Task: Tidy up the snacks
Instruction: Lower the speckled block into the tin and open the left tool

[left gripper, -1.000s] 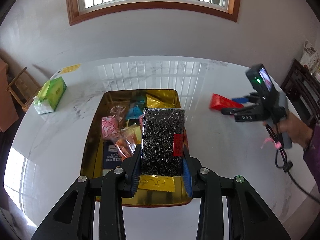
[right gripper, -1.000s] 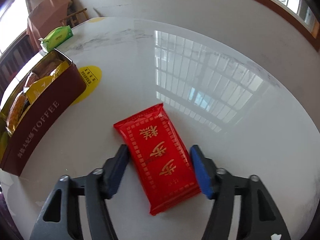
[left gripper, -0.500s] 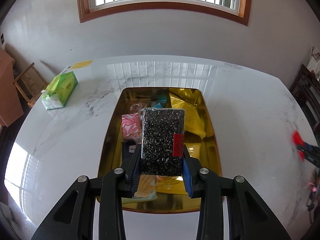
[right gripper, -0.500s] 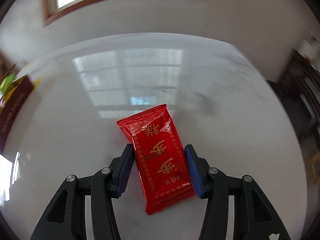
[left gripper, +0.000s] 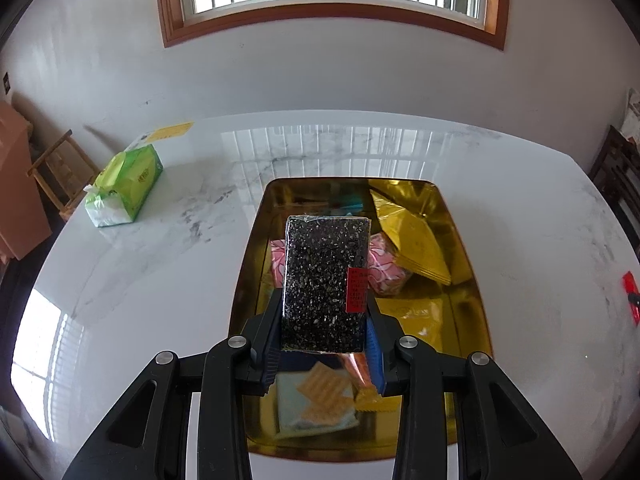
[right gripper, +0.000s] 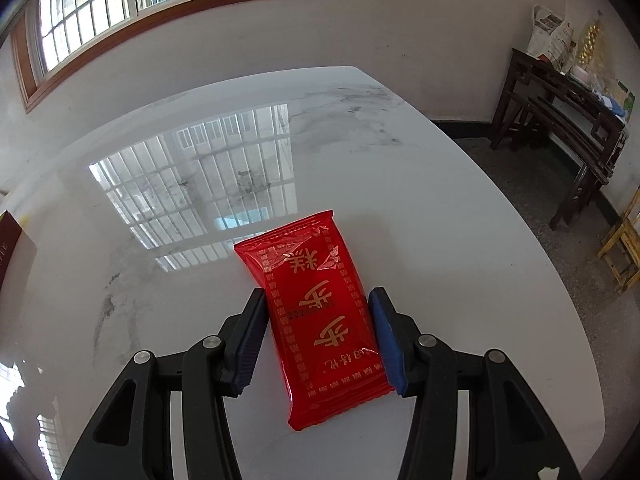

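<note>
My left gripper [left gripper: 323, 320] is shut on a black speckled snack pack [left gripper: 324, 280] with a red label, held above a gold tin box [left gripper: 466, 248]. The box holds several snacks: pink packs, gold packs and a pale pack with a cracker picture. My right gripper [right gripper: 318, 322] is shut on a red snack pack [right gripper: 320, 312] with gold characters, over the white marble table [right gripper: 180, 208]. The red pack's tip also shows at the right edge of the left wrist view [left gripper: 631, 292].
A green tissue pack [left gripper: 126, 188] lies at the table's far left. The dark red side of the tin box [right gripper: 10, 240] shows at the left edge of the right wrist view. Dark wooden furniture [right gripper: 560, 120] and a wooden stool [right gripper: 624, 248] stand beyond the table's right edge.
My right gripper closed on the red pack and swung right, away from the box. My left gripper moved with the black pack over the middle of the box.
</note>
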{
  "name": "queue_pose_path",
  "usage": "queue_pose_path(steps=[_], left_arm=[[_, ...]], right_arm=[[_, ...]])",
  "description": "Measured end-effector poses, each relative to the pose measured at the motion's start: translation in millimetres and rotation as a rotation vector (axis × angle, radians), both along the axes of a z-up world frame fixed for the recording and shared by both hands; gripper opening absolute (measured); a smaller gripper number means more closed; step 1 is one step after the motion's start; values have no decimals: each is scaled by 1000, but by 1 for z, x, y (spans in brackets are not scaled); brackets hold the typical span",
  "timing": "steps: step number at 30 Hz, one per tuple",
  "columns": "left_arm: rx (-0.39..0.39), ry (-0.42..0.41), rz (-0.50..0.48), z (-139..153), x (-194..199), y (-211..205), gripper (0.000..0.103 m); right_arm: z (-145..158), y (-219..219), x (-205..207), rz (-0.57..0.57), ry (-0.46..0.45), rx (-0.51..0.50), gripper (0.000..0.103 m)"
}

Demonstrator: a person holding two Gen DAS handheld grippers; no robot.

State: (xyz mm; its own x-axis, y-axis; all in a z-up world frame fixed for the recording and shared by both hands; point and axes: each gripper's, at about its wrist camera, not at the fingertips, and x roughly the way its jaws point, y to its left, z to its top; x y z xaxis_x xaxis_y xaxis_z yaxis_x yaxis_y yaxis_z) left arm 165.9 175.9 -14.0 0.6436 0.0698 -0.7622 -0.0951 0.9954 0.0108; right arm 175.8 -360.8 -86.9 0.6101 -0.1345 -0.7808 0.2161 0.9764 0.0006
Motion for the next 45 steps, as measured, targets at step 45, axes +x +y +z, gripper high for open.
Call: queue_pose_path(steps=[45], left_arm=[[73, -50, -1, -1, 57, -10, 53]], right_arm=[[0, 6, -5, -2, 3, -10, 48]])
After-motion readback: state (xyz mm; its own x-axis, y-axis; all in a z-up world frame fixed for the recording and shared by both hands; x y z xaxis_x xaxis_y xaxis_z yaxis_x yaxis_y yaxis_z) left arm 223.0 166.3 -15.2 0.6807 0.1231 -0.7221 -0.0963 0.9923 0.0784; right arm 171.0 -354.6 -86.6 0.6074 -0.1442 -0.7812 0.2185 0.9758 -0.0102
